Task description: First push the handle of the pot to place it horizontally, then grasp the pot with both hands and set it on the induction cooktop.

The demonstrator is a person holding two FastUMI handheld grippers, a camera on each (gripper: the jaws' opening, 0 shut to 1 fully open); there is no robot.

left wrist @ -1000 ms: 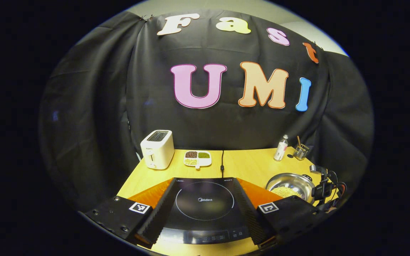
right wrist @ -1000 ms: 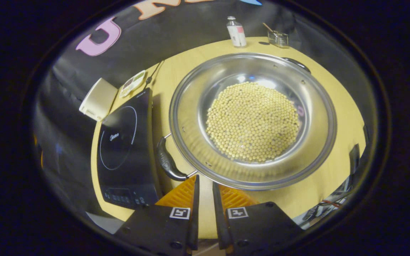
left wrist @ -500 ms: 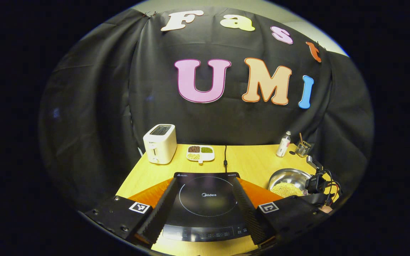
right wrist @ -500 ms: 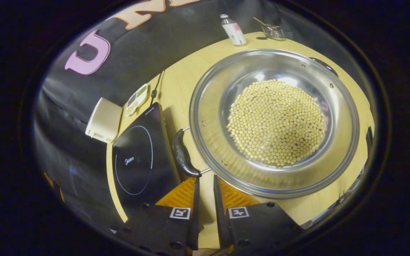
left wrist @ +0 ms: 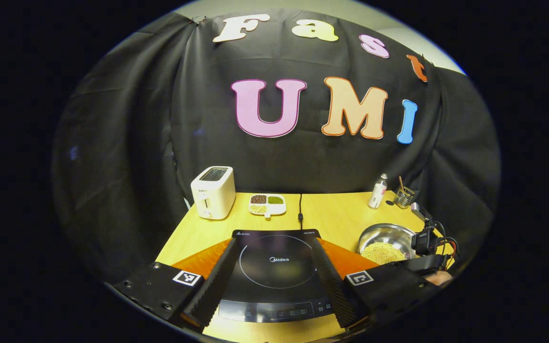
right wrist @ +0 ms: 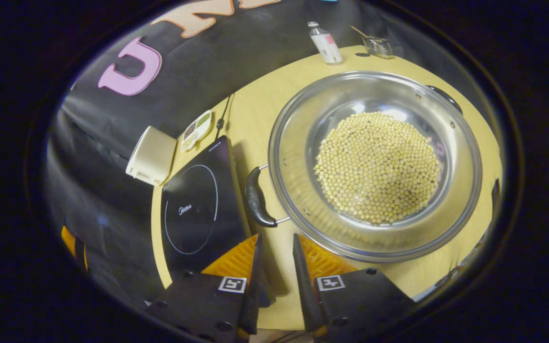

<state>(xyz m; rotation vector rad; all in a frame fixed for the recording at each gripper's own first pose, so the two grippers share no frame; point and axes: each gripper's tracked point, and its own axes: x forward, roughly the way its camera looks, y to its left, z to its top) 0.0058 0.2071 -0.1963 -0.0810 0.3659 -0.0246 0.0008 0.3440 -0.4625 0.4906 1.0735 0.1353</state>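
Note:
A steel pot (right wrist: 298,190) full of yellow beans stands on the table to the right of the black induction cooktop (right wrist: 198,209). One black handle (right wrist: 257,197) points at the cooktop's edge; the other handle (right wrist: 439,93) is on the far side. My right gripper (right wrist: 277,237) hovers just short of the near handle, apart from it, its fingers a narrow gap apart with nothing between them. My left gripper (left wrist: 274,239) is wide open in front of the cooktop (left wrist: 274,262). From there the pot (left wrist: 386,240) and the right gripper (left wrist: 427,243) beside it show at the right.
On the yellow table (left wrist: 336,214), a white toaster (left wrist: 212,192) stands at the back left and a divided dish (left wrist: 267,204) of beans behind the cooktop. A small bottle (left wrist: 377,191) and a glass holder (left wrist: 403,196) are at the back right. The cooktop's cable (left wrist: 299,214) runs back.
My right gripper's fingers have parted a little and it has drawn back slightly from the near handle. The left gripper has pulled back a little from the cooktop.

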